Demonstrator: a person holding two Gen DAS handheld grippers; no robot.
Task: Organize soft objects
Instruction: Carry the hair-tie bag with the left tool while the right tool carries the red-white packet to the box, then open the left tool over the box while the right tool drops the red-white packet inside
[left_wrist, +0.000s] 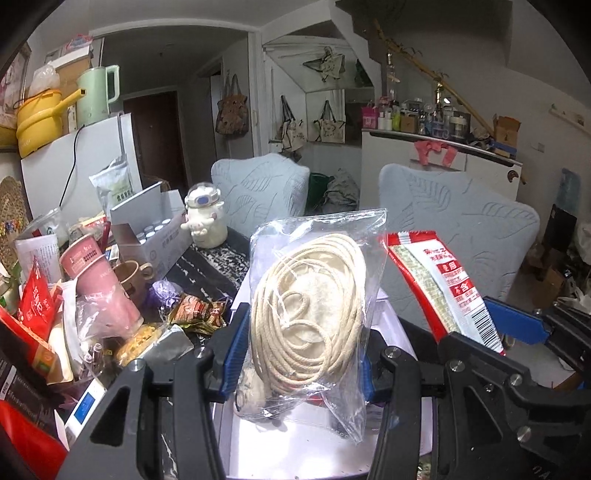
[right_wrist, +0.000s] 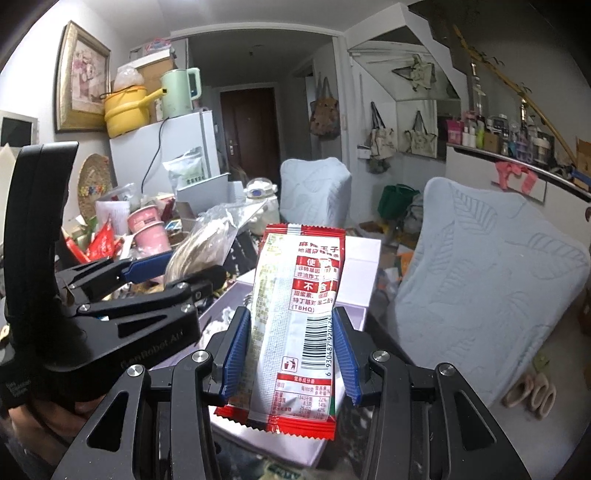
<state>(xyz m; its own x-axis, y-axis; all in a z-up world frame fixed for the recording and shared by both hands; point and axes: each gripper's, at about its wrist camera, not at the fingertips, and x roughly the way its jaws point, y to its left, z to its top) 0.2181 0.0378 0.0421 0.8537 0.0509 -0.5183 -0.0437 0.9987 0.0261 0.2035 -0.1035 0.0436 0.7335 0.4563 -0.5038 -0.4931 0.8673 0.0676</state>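
From the left wrist, the left gripper pinches a clear bag of rope above the white box; lower it gently, as the bag sags. From the right wrist, the right gripper clamps an upright snack packet over what is probably the same box; keep the two loads apart.

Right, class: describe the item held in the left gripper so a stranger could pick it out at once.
Start at the cluttered table, then find the left gripper raised in front of the white box. Between its blue pads is a clear plastic bag holding a coil of cream cord. Unlike the red-and-white snack packet in the right gripper, it is transparent and unprinted.
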